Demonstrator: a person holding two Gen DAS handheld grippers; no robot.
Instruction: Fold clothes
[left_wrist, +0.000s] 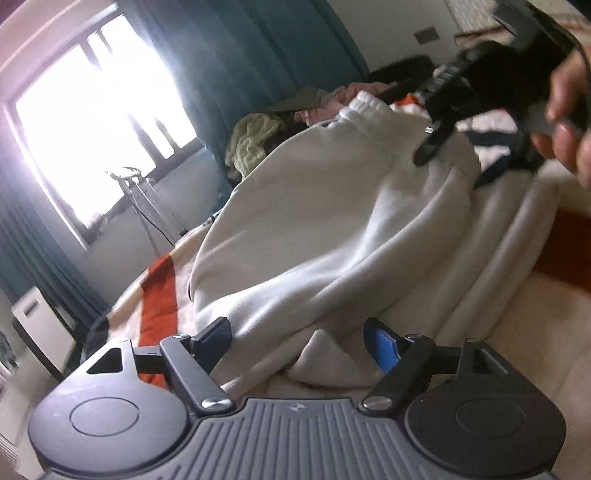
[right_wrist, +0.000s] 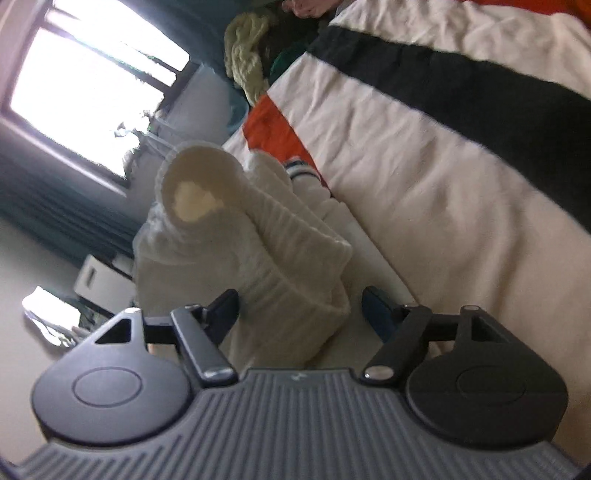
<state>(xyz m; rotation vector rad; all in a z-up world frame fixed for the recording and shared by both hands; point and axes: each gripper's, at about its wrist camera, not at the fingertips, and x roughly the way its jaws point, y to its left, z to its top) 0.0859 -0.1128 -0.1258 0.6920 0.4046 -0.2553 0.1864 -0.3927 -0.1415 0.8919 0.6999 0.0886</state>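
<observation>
Where the white sweatshirt (left_wrist: 314, 221) bunches, apparently loose, left hand-held gripper (left_wrist: 299, 347) straddles it.

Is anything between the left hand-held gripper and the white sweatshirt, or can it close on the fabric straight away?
Nothing visible is in the way. The left hand-held gripper stands open with a fold of the white sweatshirt already lying between its fingers, on the striped blanket.

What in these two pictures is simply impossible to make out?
- Left wrist view: the window is blown out by glare, so outdoors is lost.
- Left wrist view: the right tongs are motion-blurred; the hand is cut by the edge.
- Right wrist view: the white sweater hides its own far end.
</observation>
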